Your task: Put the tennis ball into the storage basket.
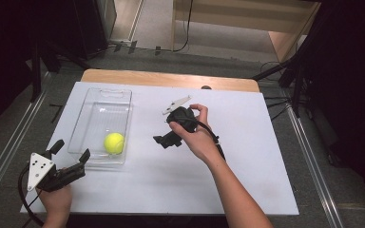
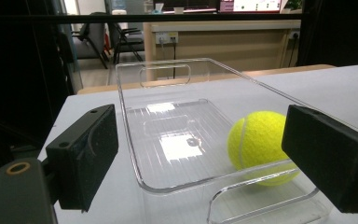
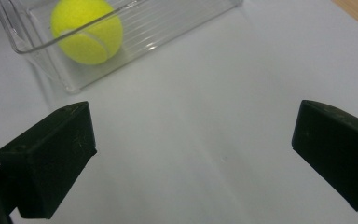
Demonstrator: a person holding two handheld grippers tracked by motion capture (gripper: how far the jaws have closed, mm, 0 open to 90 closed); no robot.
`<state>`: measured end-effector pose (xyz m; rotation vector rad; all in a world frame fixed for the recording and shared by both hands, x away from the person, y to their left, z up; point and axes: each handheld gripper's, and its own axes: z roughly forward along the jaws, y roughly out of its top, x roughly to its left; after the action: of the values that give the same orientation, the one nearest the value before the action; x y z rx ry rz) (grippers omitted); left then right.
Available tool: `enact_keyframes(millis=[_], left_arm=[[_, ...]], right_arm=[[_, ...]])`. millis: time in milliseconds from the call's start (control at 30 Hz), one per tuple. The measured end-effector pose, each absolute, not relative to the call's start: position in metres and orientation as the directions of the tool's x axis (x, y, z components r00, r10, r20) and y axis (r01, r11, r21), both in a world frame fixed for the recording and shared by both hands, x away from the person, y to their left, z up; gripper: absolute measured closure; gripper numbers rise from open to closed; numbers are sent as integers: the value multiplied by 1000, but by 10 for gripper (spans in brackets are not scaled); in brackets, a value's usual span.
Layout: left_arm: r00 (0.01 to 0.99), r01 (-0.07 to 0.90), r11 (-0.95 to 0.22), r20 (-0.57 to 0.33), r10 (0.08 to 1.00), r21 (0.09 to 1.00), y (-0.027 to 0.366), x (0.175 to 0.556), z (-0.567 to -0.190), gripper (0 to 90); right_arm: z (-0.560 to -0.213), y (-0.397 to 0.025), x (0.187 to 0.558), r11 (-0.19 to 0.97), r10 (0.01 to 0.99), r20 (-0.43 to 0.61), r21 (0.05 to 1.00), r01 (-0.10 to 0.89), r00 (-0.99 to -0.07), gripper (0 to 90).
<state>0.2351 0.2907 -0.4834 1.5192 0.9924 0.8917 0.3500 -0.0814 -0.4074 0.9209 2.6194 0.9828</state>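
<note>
With both jaws spread, bring the left hand-held gripper [image 1: 70,151] over the tray [image 1: 93,161] rim, squarely astride the ball [image 1: 114,142]; the right hand-held gripper [image 1: 164,141], also spread, waits beside the tray.

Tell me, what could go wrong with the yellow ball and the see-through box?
The left gripper sits open right at the near rim of the clear box. Moving forward, its jaws could bump that light box and slide it across the table. The ball lies loose near the same end, so a bump might set it rolling. The right gripper is open above bare table, clear of both, so it poses little risk.
</note>
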Motion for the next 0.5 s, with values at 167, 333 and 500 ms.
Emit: enact_keyframes(millis=[167,333,500], left_arm=[[376,132,-93,37,926,987,290,235,-483,113],[375,132,-92,36,926,987,291,235,-483,113],[375,132,-92,36,927,987,291,235,-484,113]], right_arm=[[-411,-95,346,573,630,31,656,492,-776,0],[-414,-102,343,559,649,33,658,505,-760,0],[-415,-108,341,555,662,22,657,510,-749,0]])
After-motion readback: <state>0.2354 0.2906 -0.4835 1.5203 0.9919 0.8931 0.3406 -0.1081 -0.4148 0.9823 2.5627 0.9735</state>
